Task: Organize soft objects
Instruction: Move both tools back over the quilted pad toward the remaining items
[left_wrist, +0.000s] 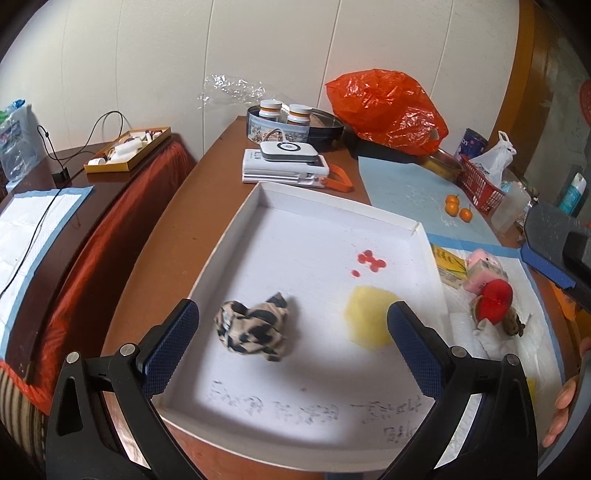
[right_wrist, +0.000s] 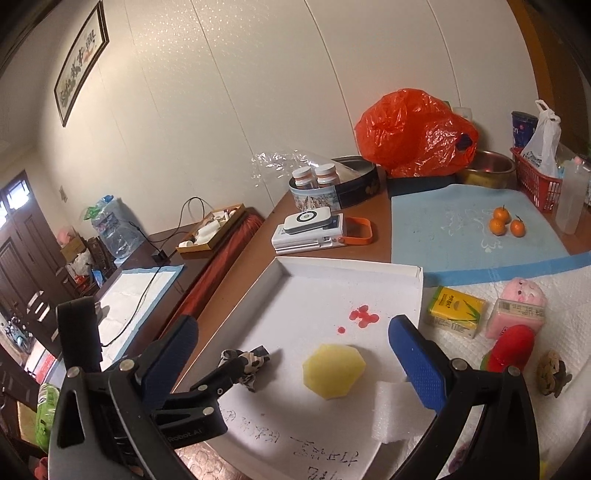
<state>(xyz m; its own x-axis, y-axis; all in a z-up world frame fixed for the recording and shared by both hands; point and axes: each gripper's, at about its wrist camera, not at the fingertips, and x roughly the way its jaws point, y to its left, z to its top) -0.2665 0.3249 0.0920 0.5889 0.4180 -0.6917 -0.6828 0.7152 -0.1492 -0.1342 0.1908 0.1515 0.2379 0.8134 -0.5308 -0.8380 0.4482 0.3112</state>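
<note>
A white tray (left_wrist: 236, 236) lies on the brown table. In it lie a crumpled leopard-print cloth (left_wrist: 253, 326) and a yellow sponge (left_wrist: 369, 319). My left gripper (left_wrist: 293, 338) is open just above the tray, its fingers either side of the cloth and not touching it. My right gripper (right_wrist: 291, 354) is open above the tray, with the yellow sponge (right_wrist: 334, 374) between its fingers, apart from them. The cloth (right_wrist: 255, 360) shows behind the left gripper's finger. Right of the tray lie a red plush toy (right_wrist: 511, 349), a pink plush toy (right_wrist: 524, 291) and a white foam piece (right_wrist: 393, 411).
A tissue pack (right_wrist: 456, 312) and a pink pack (right_wrist: 515, 319) lie right of the tray. Three oranges (right_wrist: 504, 221), a red basket (right_wrist: 535, 181), an orange plastic bag (right_wrist: 413, 133), a round tin (right_wrist: 334, 188) and white boxes (right_wrist: 310, 230) stand behind. Red stains (left_wrist: 369, 260) mark the tray.
</note>
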